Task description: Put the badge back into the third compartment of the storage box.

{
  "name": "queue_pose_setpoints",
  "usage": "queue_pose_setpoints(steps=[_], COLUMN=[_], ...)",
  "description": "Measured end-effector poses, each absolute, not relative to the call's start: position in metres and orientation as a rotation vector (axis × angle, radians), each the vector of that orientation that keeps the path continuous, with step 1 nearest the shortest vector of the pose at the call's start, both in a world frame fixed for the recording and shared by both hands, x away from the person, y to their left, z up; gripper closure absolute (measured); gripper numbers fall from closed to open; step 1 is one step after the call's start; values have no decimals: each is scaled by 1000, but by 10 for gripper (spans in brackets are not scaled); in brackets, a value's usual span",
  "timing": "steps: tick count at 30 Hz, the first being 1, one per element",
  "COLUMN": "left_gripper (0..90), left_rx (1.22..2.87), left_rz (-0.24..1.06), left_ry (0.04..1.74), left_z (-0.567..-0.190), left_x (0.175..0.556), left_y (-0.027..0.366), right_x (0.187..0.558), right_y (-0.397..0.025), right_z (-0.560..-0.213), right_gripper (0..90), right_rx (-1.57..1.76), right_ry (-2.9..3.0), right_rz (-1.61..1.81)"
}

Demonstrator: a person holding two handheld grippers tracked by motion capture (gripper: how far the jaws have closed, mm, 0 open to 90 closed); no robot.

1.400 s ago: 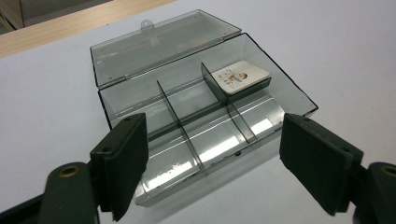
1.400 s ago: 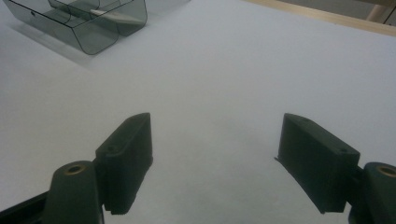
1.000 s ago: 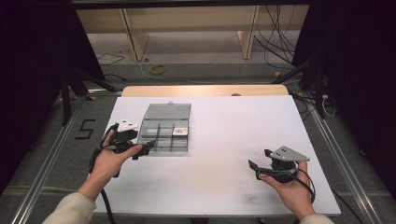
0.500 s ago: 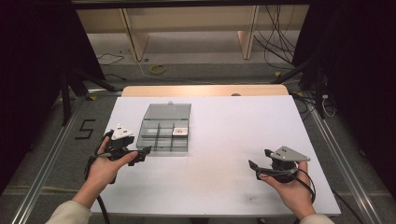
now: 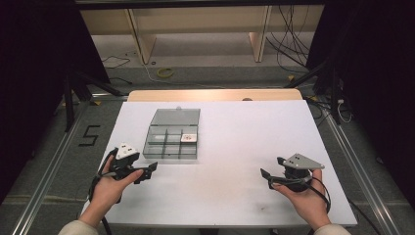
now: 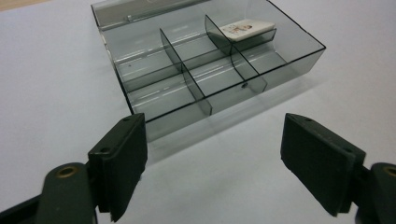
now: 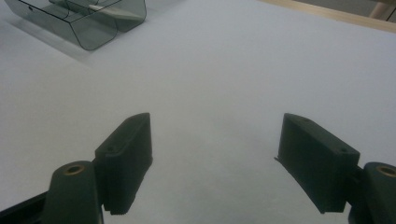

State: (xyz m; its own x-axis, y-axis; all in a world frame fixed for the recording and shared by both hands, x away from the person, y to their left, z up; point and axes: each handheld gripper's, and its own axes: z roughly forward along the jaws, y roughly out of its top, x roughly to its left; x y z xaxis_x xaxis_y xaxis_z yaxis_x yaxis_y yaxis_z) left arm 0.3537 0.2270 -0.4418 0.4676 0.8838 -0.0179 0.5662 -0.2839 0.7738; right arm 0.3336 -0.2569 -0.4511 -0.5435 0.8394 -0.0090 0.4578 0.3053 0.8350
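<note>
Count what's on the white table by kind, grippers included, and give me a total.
Clear grey compartment box, lid open: 1
Small white card-like piece, in a far compartment of that box: 1
Hand-held grippers, left gripper and right gripper, both with jaws apart: 2
Total: 4

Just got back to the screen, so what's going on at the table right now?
A person holds a hand-held gripper in each hand over the white table. The left hand-held gripper, jaws open, sits just short of the smoky compartment box, which holds a small white card in one far compartment. The right hand-held gripper is open too, apart from the box, over bare table.
</note>
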Motion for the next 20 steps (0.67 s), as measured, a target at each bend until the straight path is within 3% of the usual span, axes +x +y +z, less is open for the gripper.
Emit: queue_pose_setpoints(steps=[20], left_gripper=[224], left_rx=[2074], left_rz=[602], left_ry=[1162], left_z=[-461], left_x=[329], left_y=[211], right_x=[336], right_y=[-259], right_z=[-454], right_gripper=[257], right_rx=[1133], right_ry=[2160], right_rz=[1129])
